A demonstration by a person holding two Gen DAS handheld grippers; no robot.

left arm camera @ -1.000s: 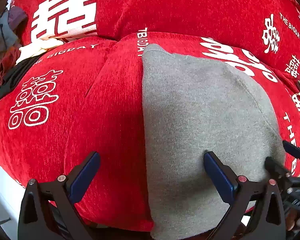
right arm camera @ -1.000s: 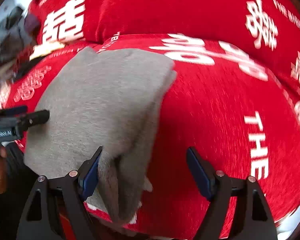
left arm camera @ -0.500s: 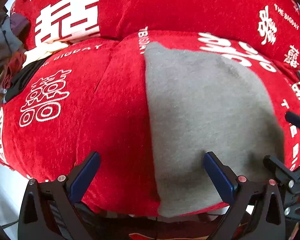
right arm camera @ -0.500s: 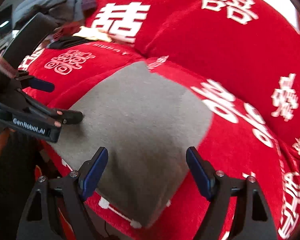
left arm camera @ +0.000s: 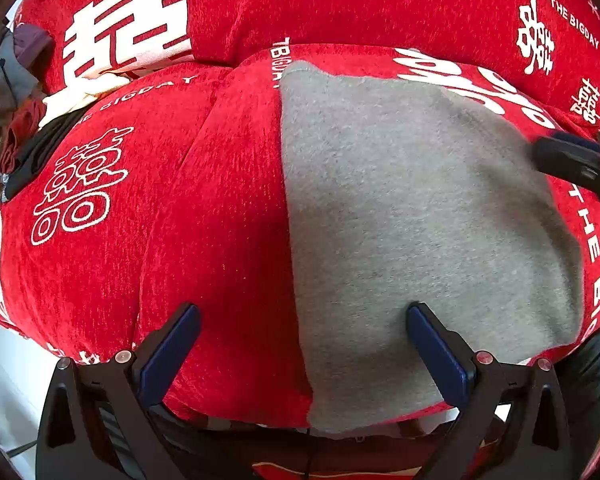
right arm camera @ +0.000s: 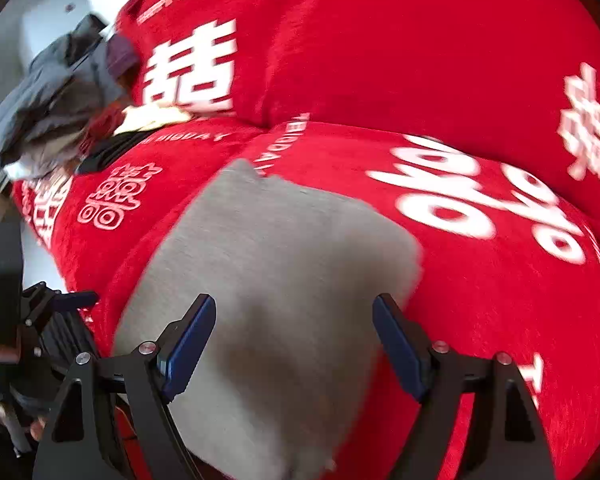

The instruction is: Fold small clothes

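A folded grey garment [left arm camera: 412, 232] lies flat on a red sofa seat cushion [left arm camera: 220, 220] printed with white characters. My left gripper [left arm camera: 304, 344] hangs open over the garment's near left edge; its right fingertip [left arm camera: 424, 320] rests at the grey cloth and its left one is over red fabric. Nothing is pinched. In the right wrist view the same garment [right arm camera: 276, 280] fills the middle, and my right gripper [right arm camera: 294, 336] stands open above its near part, holding nothing. The right gripper's finger [left arm camera: 572, 164] also shows at the left wrist view's right edge.
Red back cushions [left arm camera: 360, 4] rise behind the seat. A heap of other clothes [right arm camera: 56, 96] in grey, red, black and cream sits at the sofa's far left end. My left gripper's body [right arm camera: 48, 316] and a hand show at the right wrist view's left edge.
My right gripper has lifted and swung away from the garment's right edge, rolling its view. The loose flap it hung over a second ago now lies flat. The left gripper has hardly moved.
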